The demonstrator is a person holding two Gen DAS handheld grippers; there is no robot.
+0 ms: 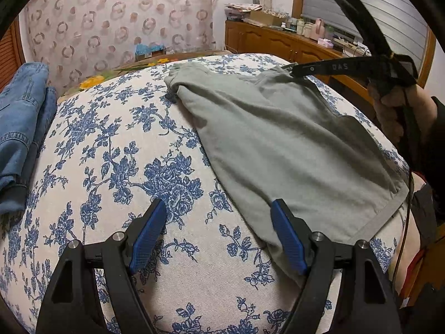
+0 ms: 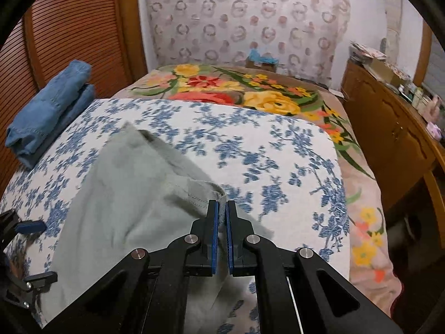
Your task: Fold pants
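Grey-green pants [image 1: 281, 139] lie spread on the blue-flowered bed cover [image 1: 116, 150]. My left gripper [image 1: 219, 233] stands open just above the cover, its right pad at the near edge of the pants, nothing pinched between the pads. In the left wrist view my right gripper [image 1: 290, 69] reaches in from the right, held by a hand [image 1: 389, 111], and pinches the far hem. Seen from the right wrist, my right gripper [image 2: 221, 222] is shut on the pants [image 2: 125, 208], lifting a stitched hem corner off the cover [image 2: 278, 153]. My left gripper's fingers [image 2: 30, 226] show at the left edge.
Folded blue jeans [image 1: 19, 128] [image 2: 50, 111] sit at the bed's left side by a wooden slatted panel [image 2: 69, 36]. A bright flowered blanket [image 2: 250, 91] covers the far end. A wooden cabinet [image 1: 278, 41] with boxes and bottles runs along the right.
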